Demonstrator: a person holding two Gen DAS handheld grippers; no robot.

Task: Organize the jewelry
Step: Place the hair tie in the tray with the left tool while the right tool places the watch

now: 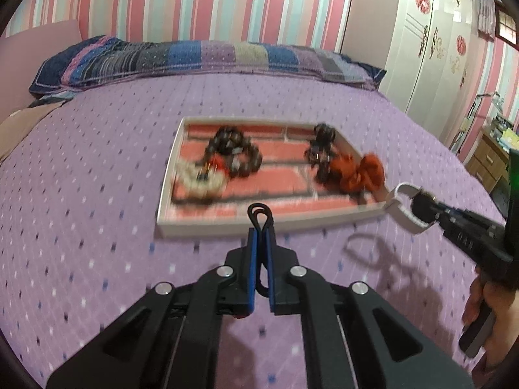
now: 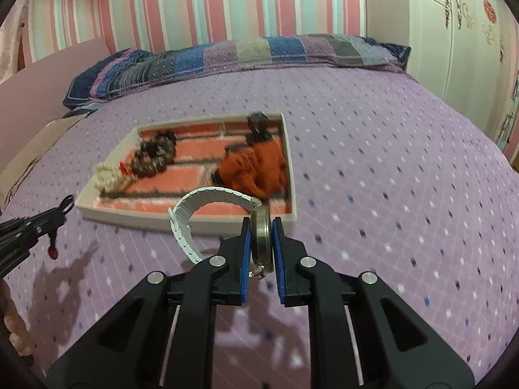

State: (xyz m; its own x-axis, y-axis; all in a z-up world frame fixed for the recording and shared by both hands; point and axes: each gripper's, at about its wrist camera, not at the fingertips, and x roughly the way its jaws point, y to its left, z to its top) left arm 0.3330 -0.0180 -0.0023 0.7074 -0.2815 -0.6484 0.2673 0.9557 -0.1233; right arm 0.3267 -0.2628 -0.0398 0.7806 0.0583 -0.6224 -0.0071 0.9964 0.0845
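A white tray [image 1: 259, 222] with a red brick-pattern floor lies on the purple bed; it also shows in the right wrist view [image 2: 136, 218]. In it lie dark bead bracelets [image 1: 232, 154], a cream bead piece [image 1: 198, 178], a dark piece [image 1: 321, 149] and an orange scrunchie [image 1: 356, 171]. My left gripper [image 1: 261, 236] is shut on a black cord loop [image 1: 259, 215], just before the tray's near rim. My right gripper [image 2: 262, 231] is shut on a white-banded watch [image 2: 207, 201] at the tray's near right corner, and shows in the left wrist view [image 1: 418, 209].
The bed cover [image 1: 97, 194] stretches all round the tray. A patchwork pillow [image 1: 207, 58] lies at the headboard. A white wardrobe [image 1: 431, 42] and a wooden drawer unit [image 1: 486, 162] stand to the right. My hand [image 1: 483, 301] holds the right gripper's handle.
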